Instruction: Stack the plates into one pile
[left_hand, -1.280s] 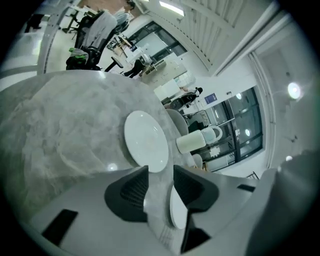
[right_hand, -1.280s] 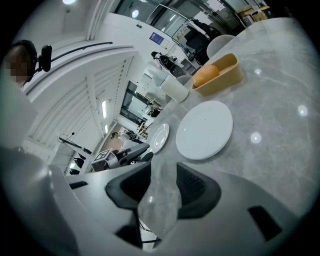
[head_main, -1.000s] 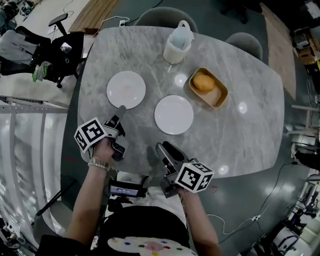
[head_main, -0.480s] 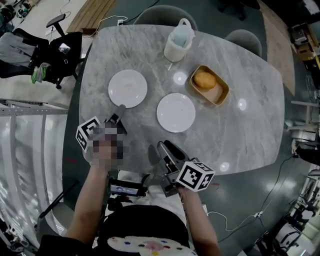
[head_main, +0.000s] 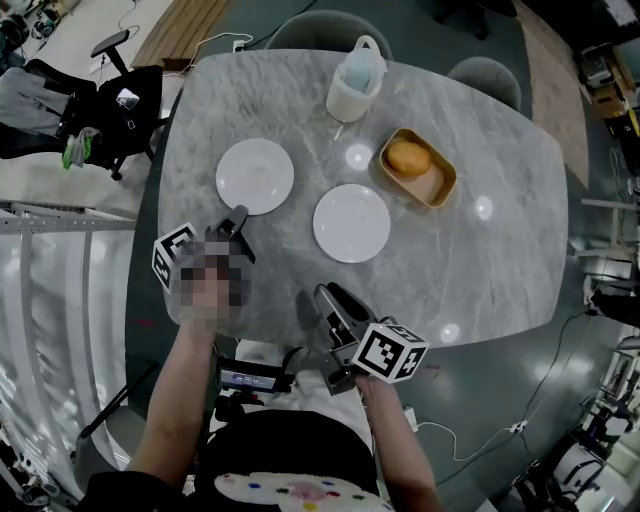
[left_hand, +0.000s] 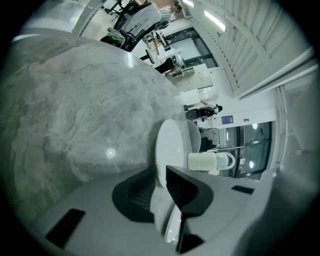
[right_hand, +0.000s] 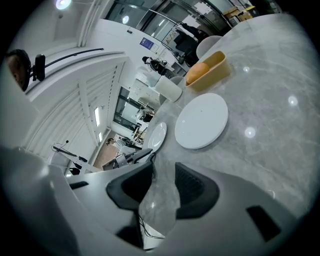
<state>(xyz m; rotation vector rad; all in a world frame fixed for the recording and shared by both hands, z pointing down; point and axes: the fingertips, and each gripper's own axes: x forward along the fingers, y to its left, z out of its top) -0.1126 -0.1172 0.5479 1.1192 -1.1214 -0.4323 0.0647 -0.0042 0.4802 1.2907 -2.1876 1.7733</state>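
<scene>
As its jaws have just been closing, left hand-held gripper (left_hand: 161, 175) — rim of left plate (left_hand: 170, 142) pinched between.

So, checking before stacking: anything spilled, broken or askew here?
Nothing stands out. The left plate and right plate lie flat, unbroken; the left hand-held gripper has just been closing its jaws on the left plate's rim. No spills.

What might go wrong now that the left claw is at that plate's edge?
The left gripper has just been closing its jaws on only the near rim of the left plate; held so thinly, the plate may tip or slip when lifted. The other plate lies loose on the smooth marble table, so setting one down off-centre might push it toward the yellow dish.
</scene>
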